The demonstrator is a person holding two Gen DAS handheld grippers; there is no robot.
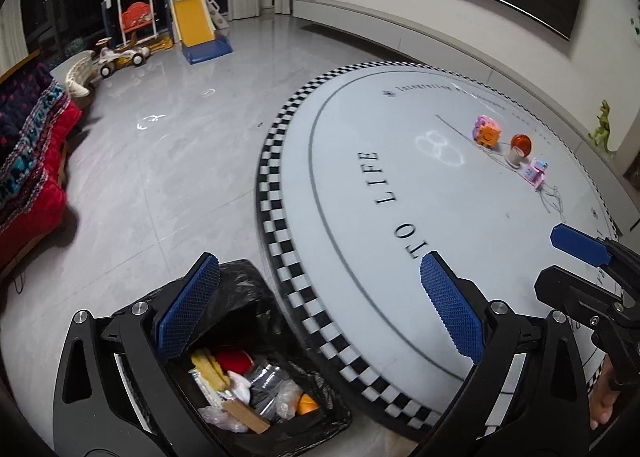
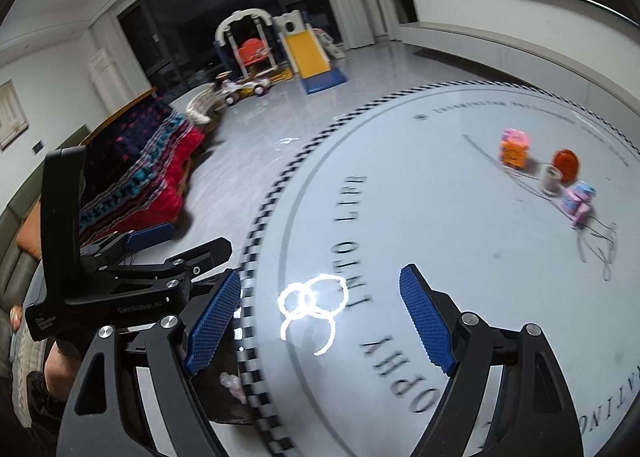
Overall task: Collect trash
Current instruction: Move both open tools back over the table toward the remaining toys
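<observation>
A bin lined with a black bag stands on the floor by the rim of the round white mat, holding wrappers, a red piece and yellow sticks. My left gripper is open and empty above the bin's edge. My right gripper is open and empty over the mat; it also shows as the right gripper at the right. Far across the mat lie a white cup with an orange lid, an orange cube toy and a pink toy. The left gripper appears at the left.
A sofa with a red patterned blanket runs along the left. A slide and swing set, a ride-on car and a basket stand at the back. A low cabinet lines the right wall under a television. Grey tiled floor lies between.
</observation>
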